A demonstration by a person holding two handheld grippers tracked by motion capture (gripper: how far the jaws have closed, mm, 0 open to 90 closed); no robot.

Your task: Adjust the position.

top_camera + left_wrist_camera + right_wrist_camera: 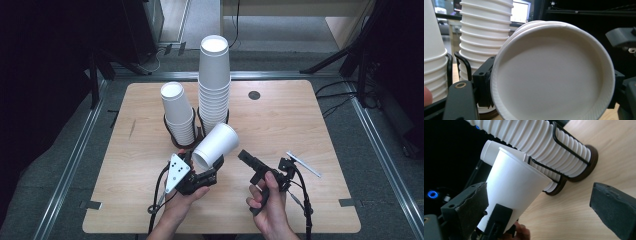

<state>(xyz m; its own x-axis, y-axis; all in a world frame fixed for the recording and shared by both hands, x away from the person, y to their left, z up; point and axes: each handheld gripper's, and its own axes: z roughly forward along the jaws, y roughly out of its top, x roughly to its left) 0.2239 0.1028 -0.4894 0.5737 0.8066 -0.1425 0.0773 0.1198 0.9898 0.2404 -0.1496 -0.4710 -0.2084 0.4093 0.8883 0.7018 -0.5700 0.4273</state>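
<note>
over table (310, 120), l tongs (212, 167) grip white cup (216, 145).

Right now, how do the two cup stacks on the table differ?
The taller stack rises well above the shorter stack and sits right of it in the high view. The taller stack plainly holds more cups. The held cup, gripped by the left claw, lies in front of the taller stack's base. Both stacks are white paper cups, upside down, in black wire holders.

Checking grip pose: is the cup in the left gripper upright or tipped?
Tipped. The cup lies slanted, mouth toward the left gripper, base pointing up and away.
</note>
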